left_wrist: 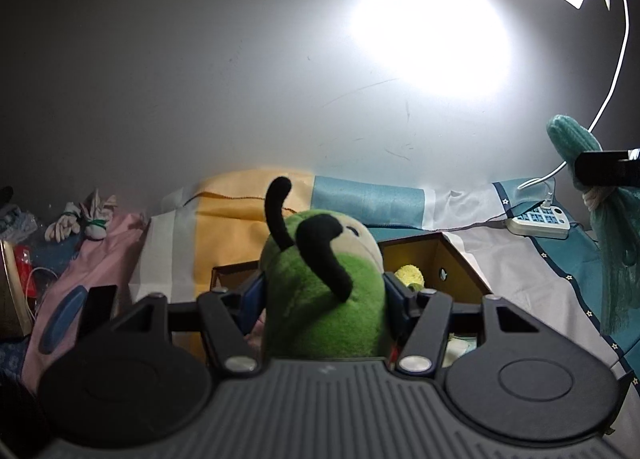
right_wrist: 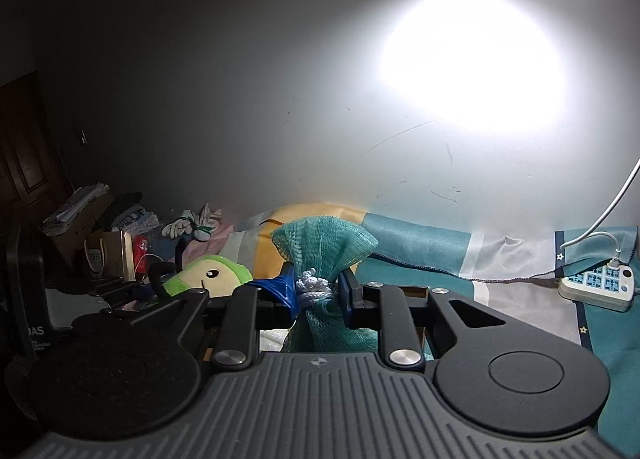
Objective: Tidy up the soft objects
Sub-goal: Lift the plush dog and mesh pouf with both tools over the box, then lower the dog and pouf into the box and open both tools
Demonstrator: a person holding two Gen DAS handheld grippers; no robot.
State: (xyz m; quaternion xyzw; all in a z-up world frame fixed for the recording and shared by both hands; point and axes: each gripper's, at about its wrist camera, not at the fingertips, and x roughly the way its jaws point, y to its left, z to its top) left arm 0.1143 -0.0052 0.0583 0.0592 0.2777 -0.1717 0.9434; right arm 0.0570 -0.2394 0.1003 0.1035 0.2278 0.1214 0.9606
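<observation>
A green plush toy (left_wrist: 332, 319) with black antennae and a cream face fills the space between the blue pads of my left gripper (left_wrist: 325, 289), which is shut on its body. It is held above an open brown box (left_wrist: 448, 259) with a yellow fuzzy ball (left_wrist: 410, 277) inside. My right gripper (right_wrist: 318, 293) is shut on the tied white-corded neck of a teal mesh bath pouf (right_wrist: 324, 247). In the left wrist view the pouf (left_wrist: 612, 259) hangs at the far right. The plush (right_wrist: 208, 275) shows at the left of the right wrist view.
Striped yellow, blue and white bedding (left_wrist: 360, 195) covers the surface against a brightly lit white wall. A white power strip (right_wrist: 596, 285) with a plugged-in cable lies at the right. White gloves (right_wrist: 192, 225) and a cluttered cardboard box (right_wrist: 76, 215) sit at the far left.
</observation>
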